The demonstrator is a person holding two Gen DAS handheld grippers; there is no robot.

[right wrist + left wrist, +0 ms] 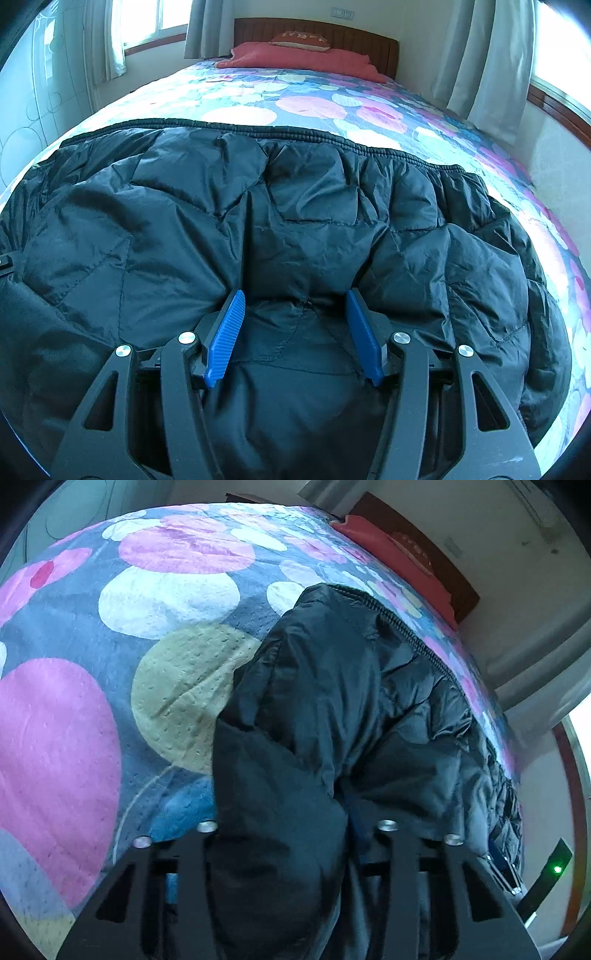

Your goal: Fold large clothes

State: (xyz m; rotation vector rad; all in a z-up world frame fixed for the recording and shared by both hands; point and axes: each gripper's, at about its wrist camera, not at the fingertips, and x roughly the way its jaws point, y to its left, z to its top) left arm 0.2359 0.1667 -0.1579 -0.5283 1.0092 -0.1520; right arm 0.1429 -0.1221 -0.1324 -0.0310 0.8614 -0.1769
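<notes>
A black padded jacket (295, 206) lies spread across the foot of the bed, its ribbed hem toward the pillows. In the left wrist view a thick fold of the jacket (332, 701) runs up between the fingers of my left gripper (288, 834) and hides its pads; the jaws look closed on this bunch. My right gripper (294, 291) rests on the middle of the jacket. Its blue pads (225, 332) stand apart with their ribbed faces bare, and the tips dent the fabric, which bulges between them.
The bedspread (166, 598) with large coloured circles covers the bed to the left of the jacket. Red pillows (303, 57) lie by the wooden headboard (362, 38). Curtains (484, 55) and a wall run along the bed's right side.
</notes>
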